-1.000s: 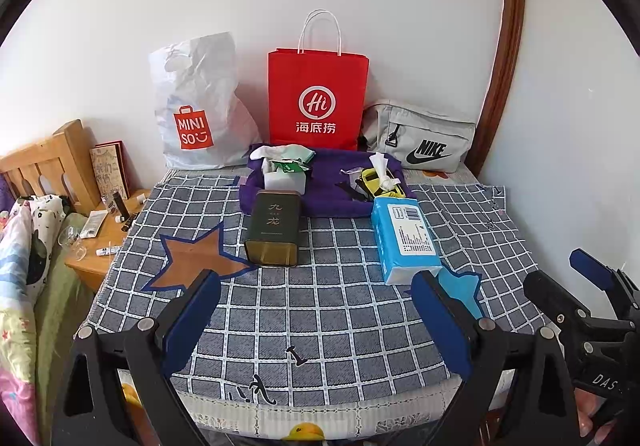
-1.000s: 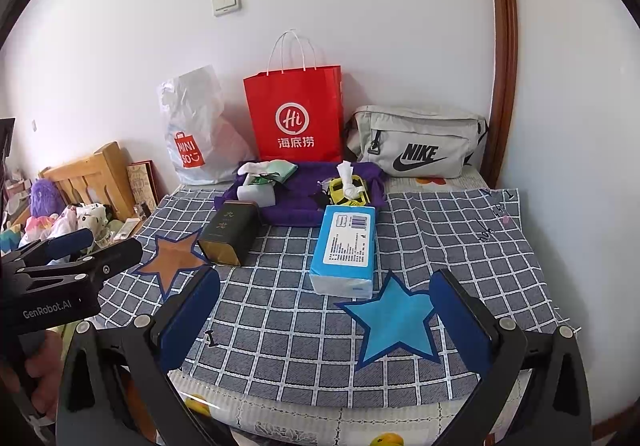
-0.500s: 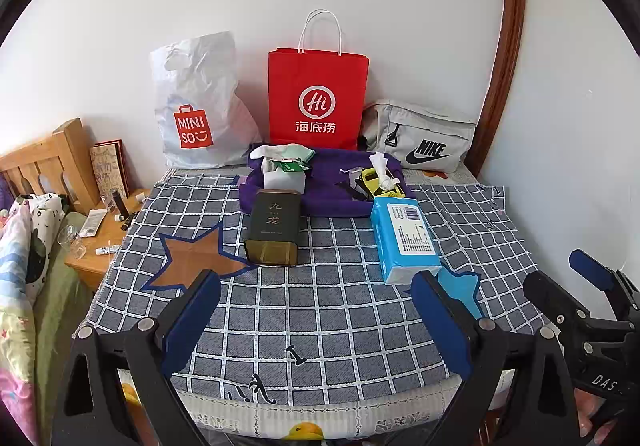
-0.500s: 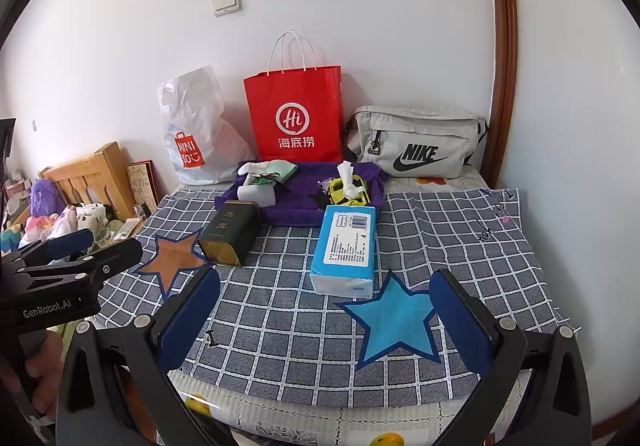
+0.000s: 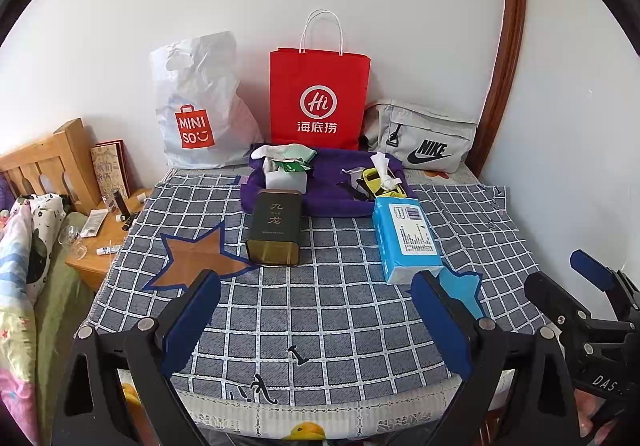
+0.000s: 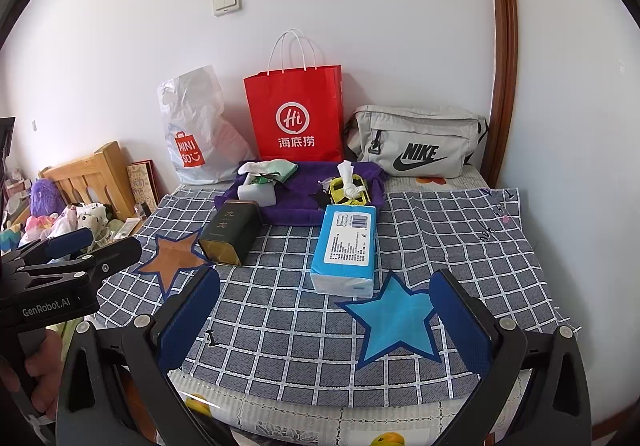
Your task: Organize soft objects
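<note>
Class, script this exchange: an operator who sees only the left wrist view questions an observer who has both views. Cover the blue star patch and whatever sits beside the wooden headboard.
Operator: My left gripper hides most of the blue star. Is anything lying on it?
Observer: No. The right wrist view shows the whole blue star bare. The near end of the blue tissue pack sits beside its top point.
Operator: Is there anything soft by the wooden headboard?
Observer: Yes. A purple plush toy sits beside the wooden headboard, at the very edge of your view.
</note>
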`<state>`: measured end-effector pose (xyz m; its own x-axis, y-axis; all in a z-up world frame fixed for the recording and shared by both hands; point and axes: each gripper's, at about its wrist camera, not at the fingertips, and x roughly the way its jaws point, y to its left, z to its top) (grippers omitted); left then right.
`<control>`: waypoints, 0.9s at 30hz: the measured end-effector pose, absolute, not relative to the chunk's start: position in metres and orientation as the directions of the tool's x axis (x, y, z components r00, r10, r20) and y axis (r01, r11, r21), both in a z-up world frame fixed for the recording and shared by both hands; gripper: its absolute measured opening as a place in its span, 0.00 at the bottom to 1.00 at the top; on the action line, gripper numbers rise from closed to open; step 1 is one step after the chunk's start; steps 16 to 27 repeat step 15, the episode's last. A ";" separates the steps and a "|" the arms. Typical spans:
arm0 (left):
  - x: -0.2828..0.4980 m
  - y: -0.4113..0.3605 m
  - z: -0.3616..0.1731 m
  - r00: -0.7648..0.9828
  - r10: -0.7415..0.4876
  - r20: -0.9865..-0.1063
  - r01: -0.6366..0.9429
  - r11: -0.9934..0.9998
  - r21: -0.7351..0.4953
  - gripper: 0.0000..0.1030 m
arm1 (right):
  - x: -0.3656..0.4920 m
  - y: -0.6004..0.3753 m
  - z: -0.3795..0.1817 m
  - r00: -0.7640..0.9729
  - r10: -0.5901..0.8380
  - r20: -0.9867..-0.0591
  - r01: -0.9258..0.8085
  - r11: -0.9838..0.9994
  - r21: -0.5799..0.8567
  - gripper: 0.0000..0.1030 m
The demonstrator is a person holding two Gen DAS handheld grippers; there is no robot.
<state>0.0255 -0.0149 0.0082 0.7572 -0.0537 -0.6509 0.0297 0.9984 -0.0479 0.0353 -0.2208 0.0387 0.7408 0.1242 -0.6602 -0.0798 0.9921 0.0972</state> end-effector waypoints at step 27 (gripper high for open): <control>0.027 -0.014 0.008 0.757 -0.036 -0.653 0.014 0.999 -0.038 0.94 | 0.035 -0.222 0.037 0.739 0.133 -0.660 -0.086 0.991 0.103 1.00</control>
